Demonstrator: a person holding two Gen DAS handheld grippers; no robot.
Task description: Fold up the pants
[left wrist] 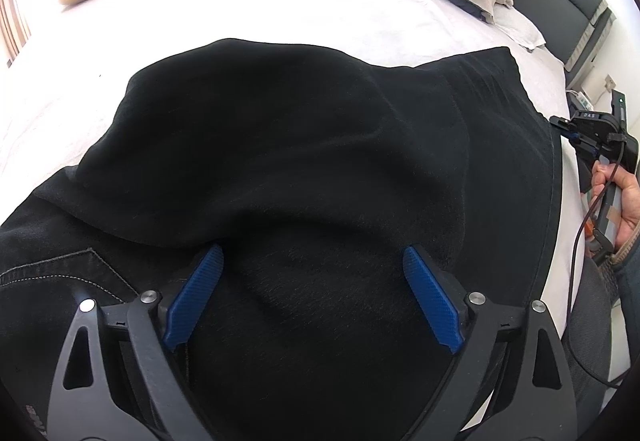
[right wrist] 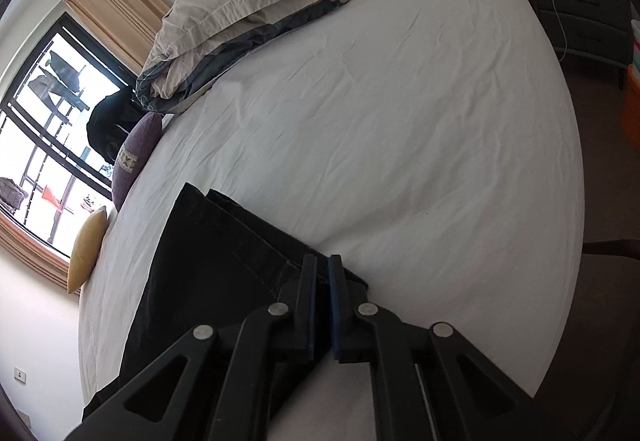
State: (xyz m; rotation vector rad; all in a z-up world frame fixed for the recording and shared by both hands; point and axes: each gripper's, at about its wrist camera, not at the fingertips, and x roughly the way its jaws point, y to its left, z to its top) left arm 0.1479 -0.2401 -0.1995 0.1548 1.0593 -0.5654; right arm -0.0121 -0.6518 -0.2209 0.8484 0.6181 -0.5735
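Black pants (left wrist: 300,141) lie on the white bed (left wrist: 320,9), with one part folded over the rest and a stitched pocket at the lower left. My left gripper (left wrist: 313,251) hovers just over them, open wide, with only flat cloth below its blue pads (left wrist: 200,297). My right gripper (left wrist: 558,121), held by a hand (left wrist: 616,197), meets the pants' right edge. In the right wrist view the right gripper (right wrist: 322,259) is shut at the corner of the pants (right wrist: 208,261), apparently pinching the cloth edge.
A crumpled beige and grey duvet (right wrist: 240,1) is heaped at the head of the bed (right wrist: 400,121). A purple pillow (right wrist: 138,149) and a yellow cushion (right wrist: 86,249) sit at the far side by the window (right wrist: 48,121). A dark nightstand (right wrist: 580,9) stands beyond the bed.
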